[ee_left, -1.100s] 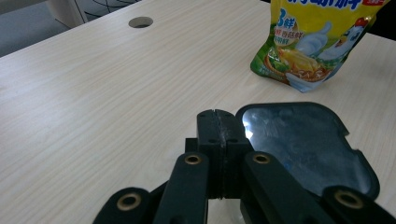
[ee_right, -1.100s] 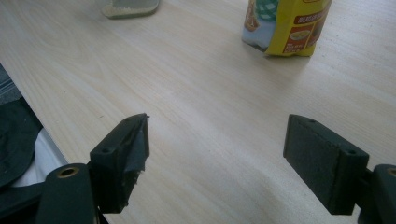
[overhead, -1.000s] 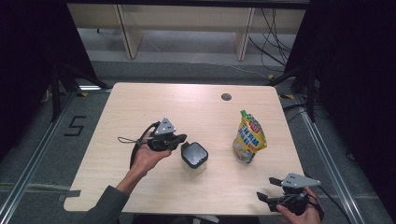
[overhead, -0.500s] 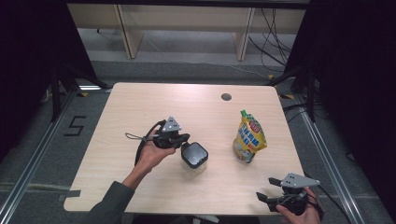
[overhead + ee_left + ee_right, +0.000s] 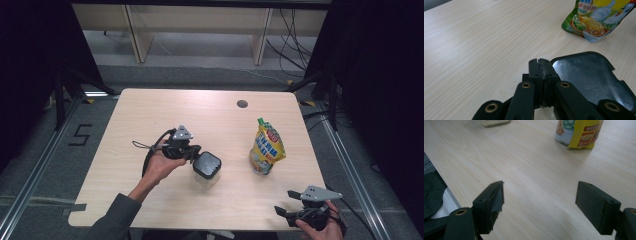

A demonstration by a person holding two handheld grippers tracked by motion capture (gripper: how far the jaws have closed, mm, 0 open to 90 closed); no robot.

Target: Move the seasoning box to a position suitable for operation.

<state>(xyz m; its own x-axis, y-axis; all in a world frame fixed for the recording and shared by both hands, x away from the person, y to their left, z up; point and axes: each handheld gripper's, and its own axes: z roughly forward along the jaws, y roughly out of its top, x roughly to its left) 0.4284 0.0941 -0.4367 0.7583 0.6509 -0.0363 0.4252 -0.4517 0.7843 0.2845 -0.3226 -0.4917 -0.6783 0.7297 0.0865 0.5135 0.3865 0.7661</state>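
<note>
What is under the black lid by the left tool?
Beneath the black lid a clear container is faintly visible on the table. Its contents cannot be seen. The left tool, shut, is at the lid's edge.

My right gripper (image 5: pixel 540 202): jaws wide apart above wooden table (image 5: pixel 524 170). Yellow pouch (image 5: pixel 579 132) stands well ahead, far edge.
</note>
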